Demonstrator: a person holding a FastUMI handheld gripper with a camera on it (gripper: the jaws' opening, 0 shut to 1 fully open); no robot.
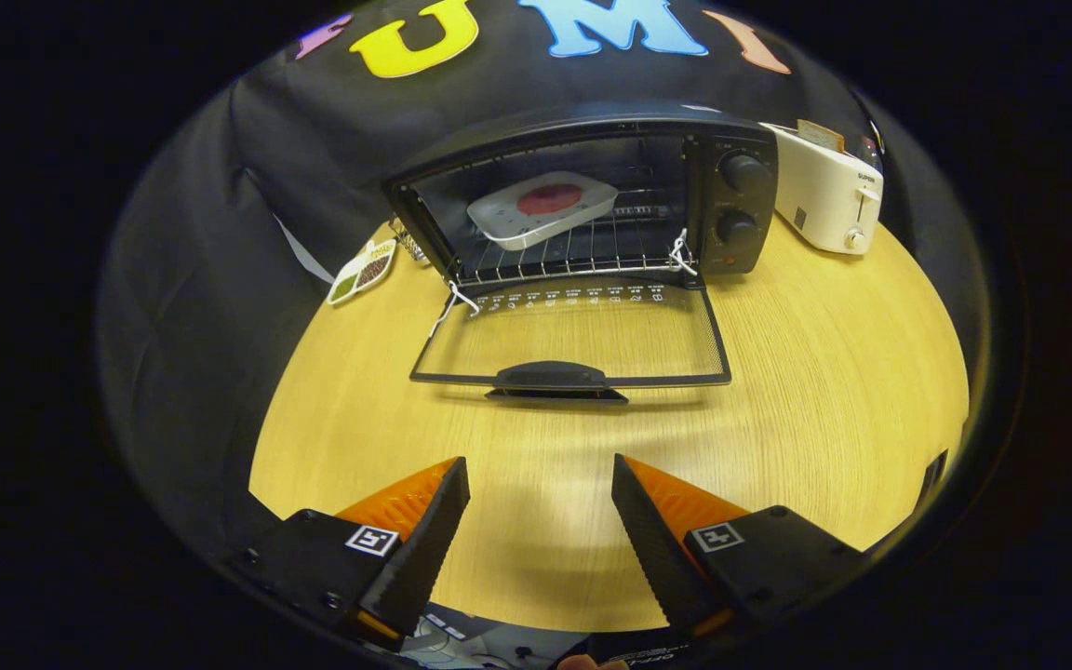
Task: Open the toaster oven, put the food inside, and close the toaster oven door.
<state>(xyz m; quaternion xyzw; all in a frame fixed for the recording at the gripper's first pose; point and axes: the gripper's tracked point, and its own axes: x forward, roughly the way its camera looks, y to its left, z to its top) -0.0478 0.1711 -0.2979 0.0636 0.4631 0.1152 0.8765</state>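
A black toaster oven (731, 200) stands at the far side of the wooden table (824, 391), well beyond my fingers. Its glass door (573, 335) lies folded down flat toward me, with the black handle (552, 377) at its near edge. Inside, on the wire rack (592, 247), rests a white tray (508, 219) holding a round red piece of food (549, 198). My gripper (541, 475) hovers over the bare table short of the door handle, open, with nothing between its fingers.
A white pop-up toaster (829, 191) stands right of the oven, with a slice sticking out of its top. A small leaf-shaped dish (362, 272) with brown and green contents lies left of the oven. White strings hang at both door hinges.
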